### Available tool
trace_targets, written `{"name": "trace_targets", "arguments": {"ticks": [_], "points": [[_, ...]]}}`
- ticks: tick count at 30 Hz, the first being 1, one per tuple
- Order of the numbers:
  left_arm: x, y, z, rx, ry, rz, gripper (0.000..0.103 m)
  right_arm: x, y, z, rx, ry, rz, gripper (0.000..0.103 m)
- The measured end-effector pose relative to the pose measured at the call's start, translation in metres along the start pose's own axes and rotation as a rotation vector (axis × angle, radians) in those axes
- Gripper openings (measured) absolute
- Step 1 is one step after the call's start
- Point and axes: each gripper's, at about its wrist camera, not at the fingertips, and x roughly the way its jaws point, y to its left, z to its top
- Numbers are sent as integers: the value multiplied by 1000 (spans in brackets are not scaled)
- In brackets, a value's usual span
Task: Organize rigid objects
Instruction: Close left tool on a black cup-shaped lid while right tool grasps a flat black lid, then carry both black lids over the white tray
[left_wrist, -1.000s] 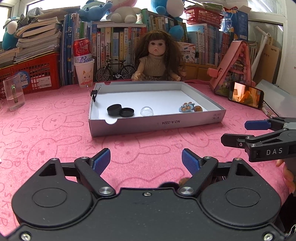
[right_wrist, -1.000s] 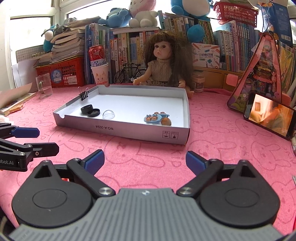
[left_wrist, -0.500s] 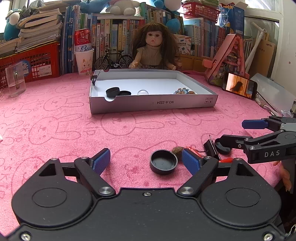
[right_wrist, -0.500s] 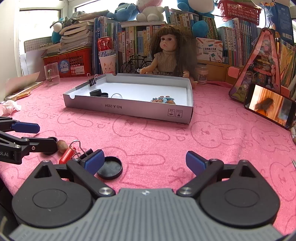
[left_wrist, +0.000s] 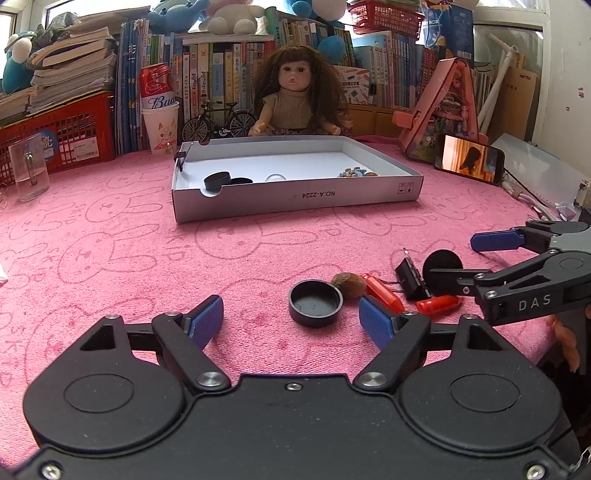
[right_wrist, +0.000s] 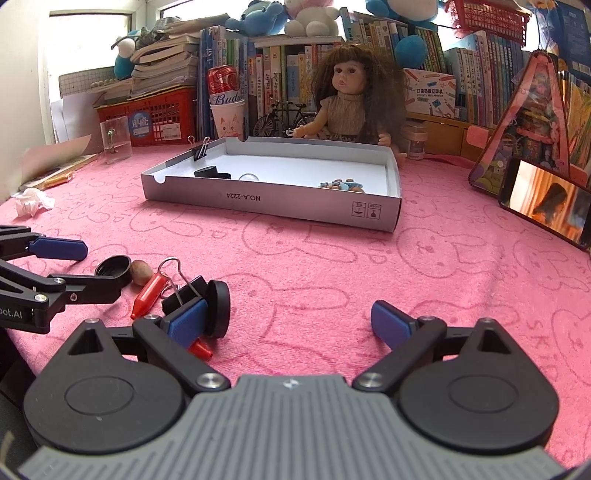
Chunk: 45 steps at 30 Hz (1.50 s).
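A white shallow box sits mid-table with black caps, a clear dome and small trinkets inside. Near the front lie a black cap, a brown nut, two red pieces, a black binder clip and a black disc. My left gripper is open, just behind the black cap. My right gripper is open, its left finger beside the disc and clip.
A doll, model bicycle, books, red basket and cup with a can line the back. A glass stands left. A phone and pink toy house stand right. Crumpled tissue lies left.
Both grippers have pulled back from the box towards the table's front. The loose cap, nut, red pieces, clip and disc have come into view. Both stay open.
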Motion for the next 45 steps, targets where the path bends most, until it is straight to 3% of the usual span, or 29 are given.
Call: {"name": "trace_targets", "arguments": {"ticks": [7,18,23,24,26,28,45], "points": [[-1,-6,-2,10,-6,-12,68,-2,2,0,-4,-6,17,99],[0,-9,-3,31,-16,13,54,-1,0,-3,-8,-13,-33,96],[0,-10,-3,27,-18,17,49,-3,3,-3,-22,-25,-21,90],[0,-10,-3,24,-20,21,47,-5,4,-3,-20,-31,-17,85],[0,-10,-3,24,-24,26,30,-7,6,-3,-24,-38,-12,64],[1,-11,-2,23,-24,35,30,-8,10,-2,-37,-43,-15,37],[5,0,16,-31,-49,78,30,-7,11,8,-30,-62,-53,37]]}}
